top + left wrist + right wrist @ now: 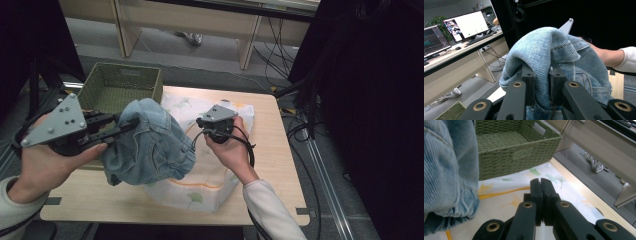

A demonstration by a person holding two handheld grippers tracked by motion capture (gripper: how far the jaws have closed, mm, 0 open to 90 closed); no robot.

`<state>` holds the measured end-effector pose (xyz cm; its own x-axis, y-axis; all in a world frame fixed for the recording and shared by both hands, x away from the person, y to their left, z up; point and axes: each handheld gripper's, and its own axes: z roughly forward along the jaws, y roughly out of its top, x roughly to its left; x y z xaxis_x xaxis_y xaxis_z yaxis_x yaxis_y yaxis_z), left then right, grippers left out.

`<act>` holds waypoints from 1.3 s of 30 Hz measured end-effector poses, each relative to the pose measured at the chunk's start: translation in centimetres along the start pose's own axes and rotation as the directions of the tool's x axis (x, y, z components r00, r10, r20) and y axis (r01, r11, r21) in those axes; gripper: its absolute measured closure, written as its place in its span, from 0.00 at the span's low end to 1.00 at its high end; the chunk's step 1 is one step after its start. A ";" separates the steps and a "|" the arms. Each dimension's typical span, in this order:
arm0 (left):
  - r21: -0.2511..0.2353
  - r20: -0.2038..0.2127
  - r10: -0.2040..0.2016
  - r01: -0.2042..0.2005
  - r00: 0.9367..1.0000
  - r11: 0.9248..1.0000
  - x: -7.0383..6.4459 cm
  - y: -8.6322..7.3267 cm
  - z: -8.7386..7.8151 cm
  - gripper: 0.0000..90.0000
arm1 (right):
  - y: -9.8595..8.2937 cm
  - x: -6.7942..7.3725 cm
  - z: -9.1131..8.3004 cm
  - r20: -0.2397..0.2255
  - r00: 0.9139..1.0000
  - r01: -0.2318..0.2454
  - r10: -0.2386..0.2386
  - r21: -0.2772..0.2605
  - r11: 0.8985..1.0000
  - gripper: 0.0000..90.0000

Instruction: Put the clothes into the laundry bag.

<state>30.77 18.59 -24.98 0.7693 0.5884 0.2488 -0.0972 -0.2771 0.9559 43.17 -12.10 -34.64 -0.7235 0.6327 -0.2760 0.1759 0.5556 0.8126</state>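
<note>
A light blue denim garment (150, 142) hangs bunched above the table, pinched at its upper left by my left gripper (127, 125). In the left gripper view the denim garment (564, 57) drapes over both jaws, which are shut on a fold of it. My right gripper (200, 122) is held over a white cloth with a leaf print (200, 190), just right of the denim. In the right gripper view my right gripper (541, 183) has its jaws pressed together with nothing between them, and the denim garment (446, 170) hangs at the left.
A green woven basket (120, 85) stands at the table's back left corner, its inside bare in the right gripper view (499, 140). The wooden table (280, 150) has bare room at right. A desk with monitors (464, 25) stands beyond.
</note>
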 end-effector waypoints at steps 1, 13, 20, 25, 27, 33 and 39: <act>0.002 0.003 0.000 0.000 1.000 1.000 0.0 0.0 0.1 0.87 | 0.0 0.0 0.0 0.000 1.000 0.000 0.000 0.000 1.000 1.00; 0.047 0.016 -0.017 0.016 1.000 0.999 -0.3 -0.7 1.3 0.87 | 0.0 0.0 0.0 0.000 1.000 -0.002 0.002 -0.001 1.000 1.00; 0.065 0.015 0.017 -0.018 1.000 0.998 -0.3 -1.0 2.0 0.87 | 0.0 0.1 0.0 -0.003 1.000 -0.006 0.006 0.000 1.000 1.00; 0.092 0.022 0.033 -0.035 0.999 0.995 -0.6 -1.3 2.7 0.87 | 0.1 0.2 0.0 -0.009 1.000 0.001 -0.001 -0.001 1.000 1.00; 0.104 0.026 0.040 -0.042 0.999 0.994 -0.8 -1.5 3.0 0.87 | 0.1 0.2 0.1 -0.012 1.000 0.001 -0.001 -0.004 1.000 1.00; 0.151 0.033 0.075 -0.079 0.997 0.985 -1.4 -2.0 4.3 0.87 | 0.0 0.4 0.2 -0.015 1.000 -0.009 0.009 0.002 1.000 1.00; 0.197 0.056 0.094 -0.103 0.994 0.975 -1.9 -2.6 5.7 0.86 | 0.1 0.5 0.3 -0.026 1.000 0.000 0.000 -0.002 1.000 1.00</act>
<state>33.17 13.91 -28.79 0.7907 0.5166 0.3284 -0.0495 -0.4808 0.8754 43.04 -11.61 -34.87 -0.7406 0.6183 -0.2629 0.1741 0.5545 0.8137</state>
